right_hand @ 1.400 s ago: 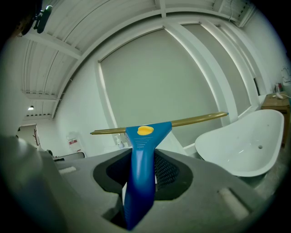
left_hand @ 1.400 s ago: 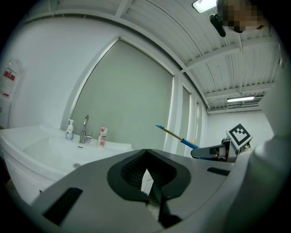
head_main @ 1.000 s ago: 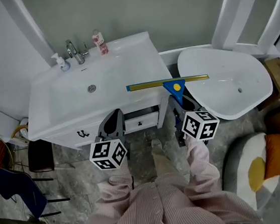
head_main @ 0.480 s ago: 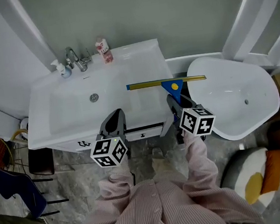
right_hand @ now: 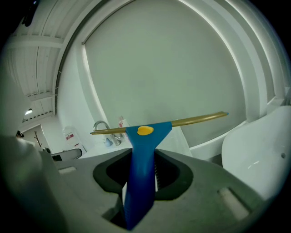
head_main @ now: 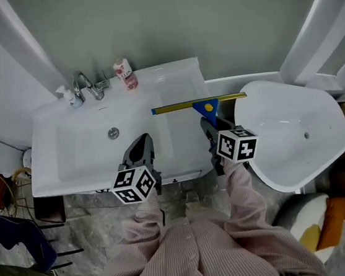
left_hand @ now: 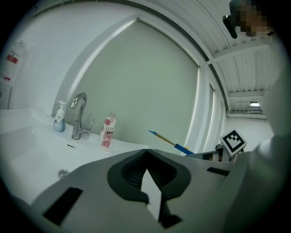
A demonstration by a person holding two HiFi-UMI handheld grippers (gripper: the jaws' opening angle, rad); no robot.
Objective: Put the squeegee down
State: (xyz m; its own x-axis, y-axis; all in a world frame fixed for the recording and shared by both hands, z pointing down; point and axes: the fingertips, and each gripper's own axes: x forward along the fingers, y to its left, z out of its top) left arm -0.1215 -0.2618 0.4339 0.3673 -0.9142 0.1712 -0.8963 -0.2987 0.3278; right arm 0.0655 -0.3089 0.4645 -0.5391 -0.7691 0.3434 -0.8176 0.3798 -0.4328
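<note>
The squeegee point(head_main: 208, 107) has a blue handle with a yellow dot and a long gold blade. My right gripper point(head_main: 207, 125) is shut on the handle and holds it in the air, blade level, over the right end of the white sink counter point(head_main: 185, 139). In the right gripper view the handle point(right_hand: 142, 154) stands upright between the jaws with the blade across the top. My left gripper point(head_main: 140, 139) hovers over the counter's front edge, shut and holding nothing. In the left gripper view its tips point(left_hand: 146, 164) meet, and the squeegee point(left_hand: 170, 142) shows to the right.
At the back of the sink stand a chrome faucet point(head_main: 84, 86), a soap dispenser point(head_main: 64, 94) and a pink bottle point(head_main: 124, 72). The basin drain point(head_main: 114, 133) lies left of centre. A white bathtub point(head_main: 292, 144) sits right of the counter. Chairs point(head_main: 19, 237) stand on the floor at left.
Both grippers have moved forward from in front of the vanity to over its counter. The squeegee went along in the right gripper, still held the same way.
</note>
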